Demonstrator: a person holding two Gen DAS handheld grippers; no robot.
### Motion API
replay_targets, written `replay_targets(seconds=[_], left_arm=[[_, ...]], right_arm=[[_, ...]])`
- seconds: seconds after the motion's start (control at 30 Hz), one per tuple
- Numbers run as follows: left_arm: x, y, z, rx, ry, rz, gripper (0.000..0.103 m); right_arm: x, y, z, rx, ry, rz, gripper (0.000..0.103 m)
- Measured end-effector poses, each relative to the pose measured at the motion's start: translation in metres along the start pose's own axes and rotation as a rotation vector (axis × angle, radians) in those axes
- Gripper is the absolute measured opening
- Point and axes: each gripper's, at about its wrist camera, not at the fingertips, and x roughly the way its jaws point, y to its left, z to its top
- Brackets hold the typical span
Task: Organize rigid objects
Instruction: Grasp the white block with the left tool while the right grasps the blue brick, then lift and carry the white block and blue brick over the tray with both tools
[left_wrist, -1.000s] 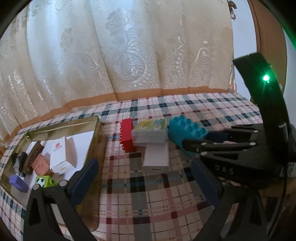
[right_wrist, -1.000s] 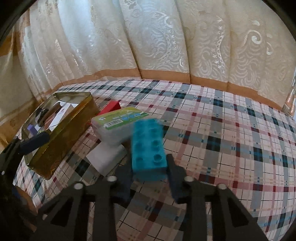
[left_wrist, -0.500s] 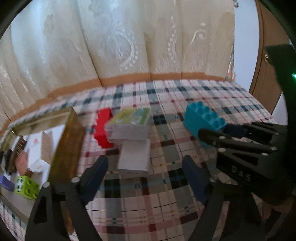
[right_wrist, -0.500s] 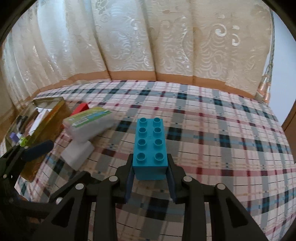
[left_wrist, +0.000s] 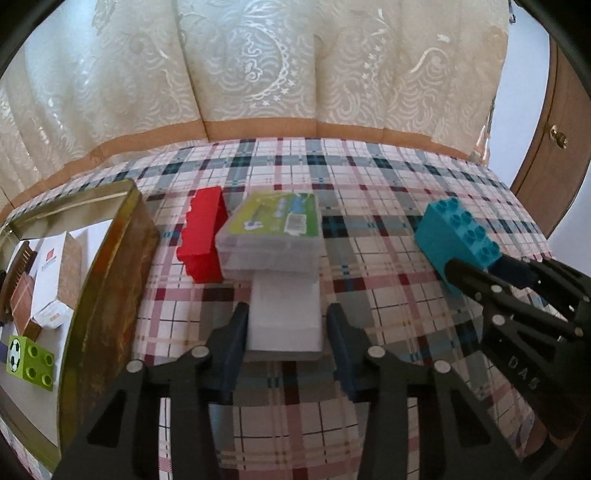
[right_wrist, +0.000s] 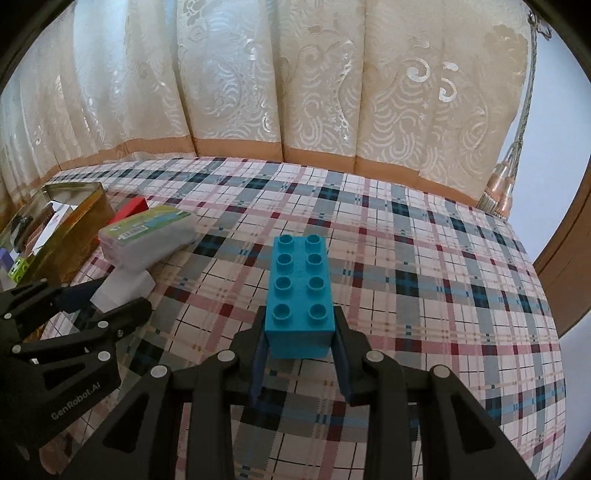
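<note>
The left gripper has just been closing around the white block lying on the plaid tablecloth; whether its pads yet press it is unclear. The right gripper clamps the turquoise brick above the cloth.

A home is showing here, likely a living or bedroom corner: a plaid tablecloth is covering the surface, cream embroidered curtains are hanging across twelve o'clock, a tasselled tieback is dangling at two o'clock, and a wooden door is standing at three o'clock.
</note>
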Motion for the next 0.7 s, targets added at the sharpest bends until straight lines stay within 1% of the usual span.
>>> replay_targets(seconds=[0.2,0.37,0.43,0.53,0.6,0.7], left_arm=[[-0.002,0.004,-0.001,-0.014,-0.007,-0.053,0.037],[-0.011,0.003,-0.009,-0.005,-0.021,-0.094,0.037],[-0.018,0.003,-0.010,0.007,-0.045,-0.107,0.037],[-0.029,0.001,-0.010,0.028,-0.093,-0.098,0.037],[-0.033,0.001,-0.010,0.038,-0.114,-0.089,0.037],[-0.028,0.003,-0.010,0.038,-0.095,-0.068,0.037]], right_arm=[[0.001,0.001,0.000,0.010,-0.001,0.021,0.034],[-0.008,-0.002,0.001,0.052,-0.041,0.081,0.034],[-0.013,-0.001,0.002,0.060,-0.065,0.102,0.034],[-0.018,0.001,0.002,0.077,-0.088,0.140,0.034],[-0.020,0.002,0.002,0.075,-0.097,0.136,0.034],[-0.016,0.003,0.001,0.076,-0.081,0.126,0.034]])
